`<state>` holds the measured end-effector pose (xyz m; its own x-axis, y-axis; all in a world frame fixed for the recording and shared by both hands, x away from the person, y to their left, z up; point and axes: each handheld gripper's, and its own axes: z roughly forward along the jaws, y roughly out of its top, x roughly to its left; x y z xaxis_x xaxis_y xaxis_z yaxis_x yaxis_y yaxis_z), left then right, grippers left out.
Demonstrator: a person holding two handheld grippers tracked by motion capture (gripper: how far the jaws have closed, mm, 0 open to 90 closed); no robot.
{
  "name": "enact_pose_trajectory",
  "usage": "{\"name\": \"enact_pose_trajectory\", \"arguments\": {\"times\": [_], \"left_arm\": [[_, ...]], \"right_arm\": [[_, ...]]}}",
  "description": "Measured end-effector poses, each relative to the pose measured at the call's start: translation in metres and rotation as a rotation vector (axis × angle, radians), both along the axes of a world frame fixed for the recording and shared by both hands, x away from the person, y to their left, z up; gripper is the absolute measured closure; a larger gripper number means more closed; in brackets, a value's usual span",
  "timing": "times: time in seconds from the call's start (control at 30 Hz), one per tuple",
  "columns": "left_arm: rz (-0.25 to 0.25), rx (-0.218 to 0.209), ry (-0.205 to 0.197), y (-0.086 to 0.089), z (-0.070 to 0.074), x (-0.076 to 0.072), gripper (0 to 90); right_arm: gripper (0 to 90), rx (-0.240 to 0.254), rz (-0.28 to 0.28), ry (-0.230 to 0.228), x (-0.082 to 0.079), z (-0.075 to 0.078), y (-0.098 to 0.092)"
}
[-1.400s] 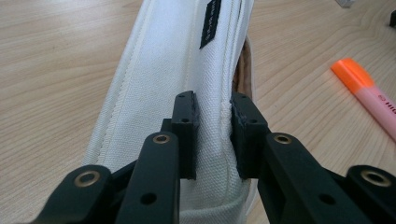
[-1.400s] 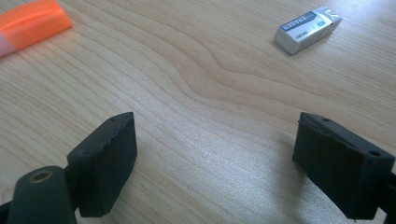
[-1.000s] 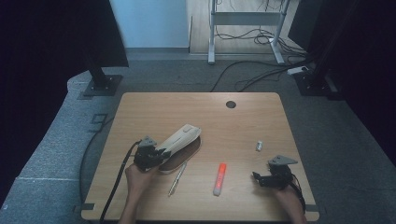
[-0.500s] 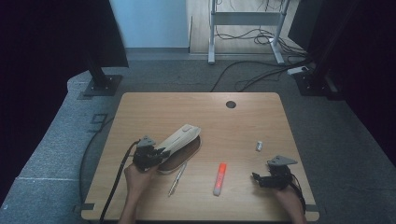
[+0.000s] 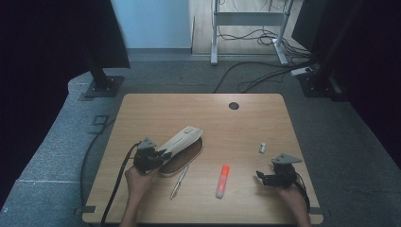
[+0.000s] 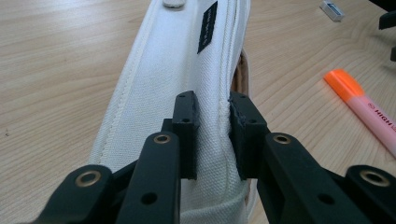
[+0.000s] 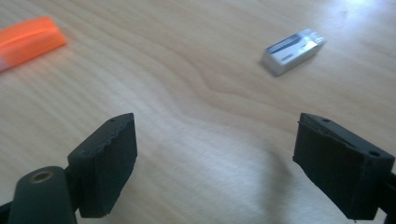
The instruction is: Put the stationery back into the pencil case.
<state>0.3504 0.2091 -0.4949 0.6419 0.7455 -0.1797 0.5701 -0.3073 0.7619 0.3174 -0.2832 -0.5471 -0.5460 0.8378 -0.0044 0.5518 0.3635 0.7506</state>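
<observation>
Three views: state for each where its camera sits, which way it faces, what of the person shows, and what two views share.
High view: above the table's near side, facing forward and down; forearms, both hand-held grippers.
Left gripper view: on the left hand-held gripper, looking along jaws pinching the white pencil case.
Right gripper view: on the right hand-held gripper, jaws apart over bare wood.
Shared: the orange highlighter and small eraser.

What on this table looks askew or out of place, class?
The white pencil case is tipped up: the left gripper pinches its flap between its jaws, lifting it open. The pen, highlighter and eraser lie loose outside.
</observation>
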Motion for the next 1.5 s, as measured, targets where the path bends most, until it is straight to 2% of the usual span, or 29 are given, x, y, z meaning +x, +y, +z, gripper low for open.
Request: {"name": "enact_pose_trajectory", "arguments": {"times": [0.1, 0.33, 0.7, 1.0, 1.1, 1.3, 1.43, 1.5], "left_arm": [[0.002, -0.004, -0.003, 0.0, 0.0, 0.0, 74.6], [0.007, -0.012, -0.009, 0.002, 0.002, 0.0, 74.6], [0.006, -0.017, -0.01, 0.003, 0.003, -0.001, 74.5], [0.003, -0.016, -0.008, 0.003, 0.002, -0.001, 74.5], [0.003, -0.014, -0.009, 0.003, 0.002, -0.001, 74.4], [0.001, -0.012, -0.01, 0.002, 0.002, -0.001, 74.4], [0.001, -0.011, -0.009, 0.002, 0.002, -0.001, 74.3], [0.001, -0.011, -0.01, 0.002, 0.002, -0.001, 74.3]], "right_arm": [[13.0, 0.003, -0.014, -0.006, 0.005, 0.003, -0.002], [13.0, -0.027, 0.005, -0.005, 0.018, 0.006, 0.002], [27.5, -0.024, -0.079, -0.016, 0.048, 0.011, 0.004], [35.3, -0.018, -0.107, -0.002, 0.067, 0.008, 0.008], [37.9, -0.033, -0.121, -0.002, 0.072, 0.007, 0.01], [46.1, -0.049, -0.133, 0.027, 0.079, 0.004, 0.012], [57.7, 0.001, -0.153, 0.05, 0.078, 0.001, 0.007], [66.7, 0.007, -0.159, 0.057, 0.078, 0.002, 0.003]]}}
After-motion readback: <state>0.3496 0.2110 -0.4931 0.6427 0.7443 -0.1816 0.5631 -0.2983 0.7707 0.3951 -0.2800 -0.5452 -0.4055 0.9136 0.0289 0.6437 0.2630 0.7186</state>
